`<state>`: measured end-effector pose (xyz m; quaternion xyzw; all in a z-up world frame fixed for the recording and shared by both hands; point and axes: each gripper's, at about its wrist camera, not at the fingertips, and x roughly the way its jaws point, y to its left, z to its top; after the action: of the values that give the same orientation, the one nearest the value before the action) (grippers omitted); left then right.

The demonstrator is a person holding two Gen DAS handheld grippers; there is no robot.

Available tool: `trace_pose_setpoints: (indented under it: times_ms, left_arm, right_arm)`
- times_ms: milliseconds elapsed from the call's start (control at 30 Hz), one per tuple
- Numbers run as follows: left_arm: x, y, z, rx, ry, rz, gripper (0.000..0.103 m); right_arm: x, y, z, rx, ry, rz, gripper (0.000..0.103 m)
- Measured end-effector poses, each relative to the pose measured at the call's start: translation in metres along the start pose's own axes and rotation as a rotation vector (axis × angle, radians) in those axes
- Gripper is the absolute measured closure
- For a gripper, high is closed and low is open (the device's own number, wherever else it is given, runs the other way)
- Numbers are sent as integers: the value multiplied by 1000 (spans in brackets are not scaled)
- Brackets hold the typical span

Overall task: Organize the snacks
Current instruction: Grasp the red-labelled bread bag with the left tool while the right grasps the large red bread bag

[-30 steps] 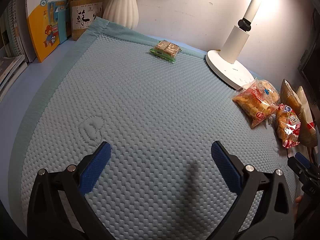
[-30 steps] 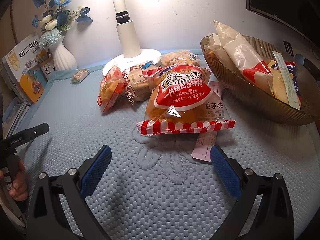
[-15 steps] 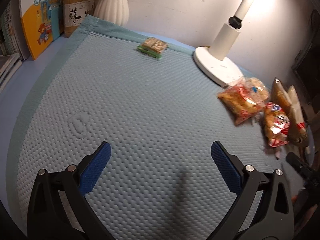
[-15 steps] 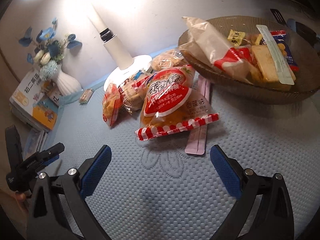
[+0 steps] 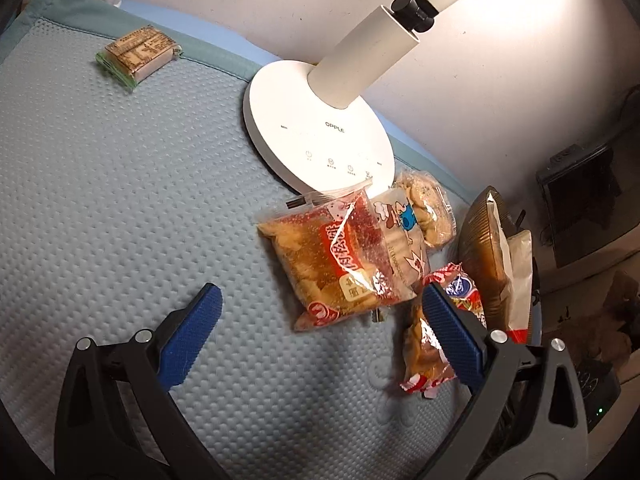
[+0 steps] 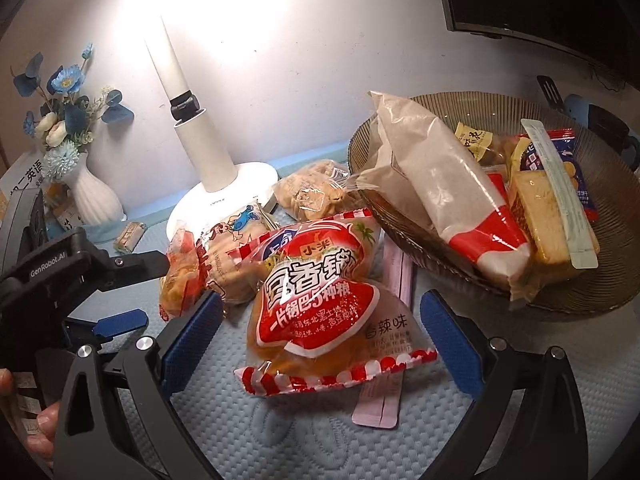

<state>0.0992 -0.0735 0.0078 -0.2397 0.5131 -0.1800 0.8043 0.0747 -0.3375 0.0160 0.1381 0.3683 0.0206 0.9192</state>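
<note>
A big red rice-crust bag (image 6: 320, 300) lies on the blue mat over a pink sachet (image 6: 394, 276). My right gripper (image 6: 320, 308) is open, its blue pads on either side of this bag. A brown ribbed bowl (image 6: 600, 292) at the right holds several snack packs. My left gripper (image 5: 320, 304) is open just short of an orange-red crisp bag (image 5: 332, 264). A cartoon-printed bag (image 5: 400, 236) and a clear biscuit bag (image 5: 428, 204) lie behind it. The red bag (image 5: 432, 344) shows partly behind the left gripper's right finger. A small green-wrapped bar (image 5: 138, 54) lies far left.
A white lamp base (image 5: 320, 140) stands right behind the snack pile, its stem leaning over. A white vase (image 6: 94, 192) with blue flowers and books sit at the far left. The left gripper (image 6: 154, 292) and a hand (image 6: 44, 436) show at the left of the right wrist view.
My left gripper has swung right, from the bare mat to the snack pile by the lamp. My right gripper has come closer to the big red bag. Both stay open.
</note>
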Motion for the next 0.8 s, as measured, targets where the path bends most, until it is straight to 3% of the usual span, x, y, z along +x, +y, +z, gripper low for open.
trace_pose_setpoints:
  times_ms: [200, 333, 400, 433, 467, 567, 633, 800]
  left_arm:
    - [13, -12, 3, 61, -31, 57, 4]
    - [23, -20, 7, 89, -45, 98, 4]
    - [27, -26, 6, 126, -57, 148, 16]
    - [31, -31, 5, 152, -61, 175, 19]
    - [30, -34, 4, 180, -65, 184, 32]
    - [22, -36, -2, 226, -58, 169, 49]
    - [11, -35, -8, 264, -55, 188, 52]
    - [-32, -17, -36, 369, -68, 241, 55]
  right_arm:
    - [16, -6, 1, 26, 52, 29, 5]
    - [26, 2, -2, -19, 109, -1, 9]
    - [25, 4, -3, -37, 98, -3, 14]
    - [22, 6, -4, -45, 87, -2, 22]
    - [18, 6, -5, -51, 67, 0, 24]
    - [8, 8, -8, -61, 37, 10, 34]
    - [-1, 9, -10, -72, 42, 40, 40]
    - [-27, 6, -30, -55, 141, 188, 41]
